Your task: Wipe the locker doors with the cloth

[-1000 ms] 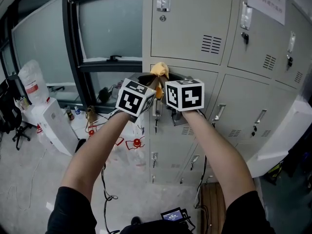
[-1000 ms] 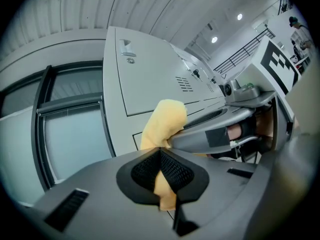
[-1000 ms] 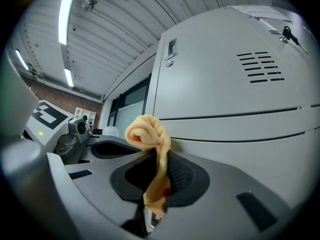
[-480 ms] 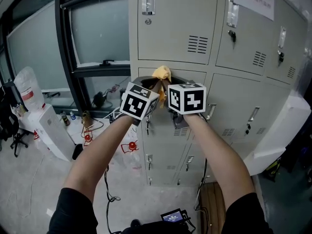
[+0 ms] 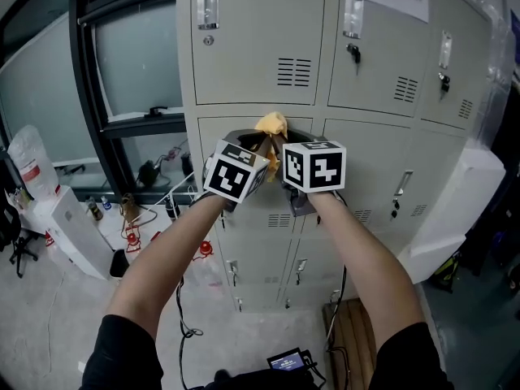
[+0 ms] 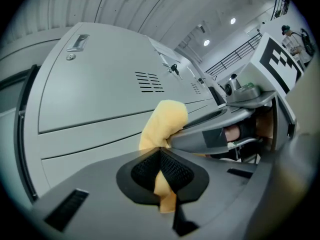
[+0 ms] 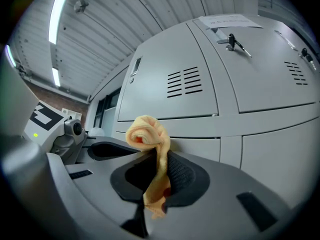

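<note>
1. Locker bank (image 5: 374,177): only the door fronts need wiping. Both grippers crowd one spot by the top edge of a middle-row door (image 5: 260,205), so I judge their hard housings could knock the metal if pushed in flat.
2. Upper door (image 5: 252,31): it is a wide panel. A wipe that starts low could miss its top corners and vent slots (image 5: 294,71).
3. Left gripper (image 6: 161,156): its jaws are clamped tight on the cloth's lower tail. Pulling away from the other gripper could tear the tail free.
4. Right gripper (image 7: 161,171): its jaws are likewise pinched on the same strip, with the left gripper touching or just beside it. Two grips on one wad leave little free cloth.
5. Cloth (image 5: 272,124): the yellow wad bunches just past both jaw tips, near the seam under the upper door. Whether it touches the door, I cannot tell. Bunched so, it would wipe only a narrow streak.
6. Key (image 5: 354,53): it hangs in the next door's lock, where dragged cloth could snag.
</note>
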A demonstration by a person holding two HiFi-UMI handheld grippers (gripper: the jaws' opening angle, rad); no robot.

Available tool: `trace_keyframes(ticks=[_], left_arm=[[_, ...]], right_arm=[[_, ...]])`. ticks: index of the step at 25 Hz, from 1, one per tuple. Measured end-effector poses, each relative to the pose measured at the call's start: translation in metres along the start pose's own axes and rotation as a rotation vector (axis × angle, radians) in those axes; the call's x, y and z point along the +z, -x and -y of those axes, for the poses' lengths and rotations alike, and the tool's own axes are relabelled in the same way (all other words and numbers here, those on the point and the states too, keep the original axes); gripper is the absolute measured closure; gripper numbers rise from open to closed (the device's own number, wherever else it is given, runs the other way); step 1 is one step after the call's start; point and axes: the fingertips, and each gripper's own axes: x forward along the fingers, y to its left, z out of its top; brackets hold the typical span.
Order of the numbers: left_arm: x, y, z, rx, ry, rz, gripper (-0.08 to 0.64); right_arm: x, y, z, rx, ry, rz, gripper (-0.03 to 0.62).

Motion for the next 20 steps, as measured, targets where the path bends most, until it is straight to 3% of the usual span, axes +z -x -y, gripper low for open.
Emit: trace_keyframes(ticks=[11, 20], left_arm=[[0.018, -0.039, 0.051, -0.087, -0.008, 0.019, 0.54], [0.024, -0.052, 0.069, -0.125, 0.004, 0.027, 0.54]], right_arm=[[-0.005, 0.031, 0.06, -0.088, -0.012, -0.007, 0.522], [-0.007, 0.041, 0.08, -0.109, -0.033, -0.001, 0.522]])
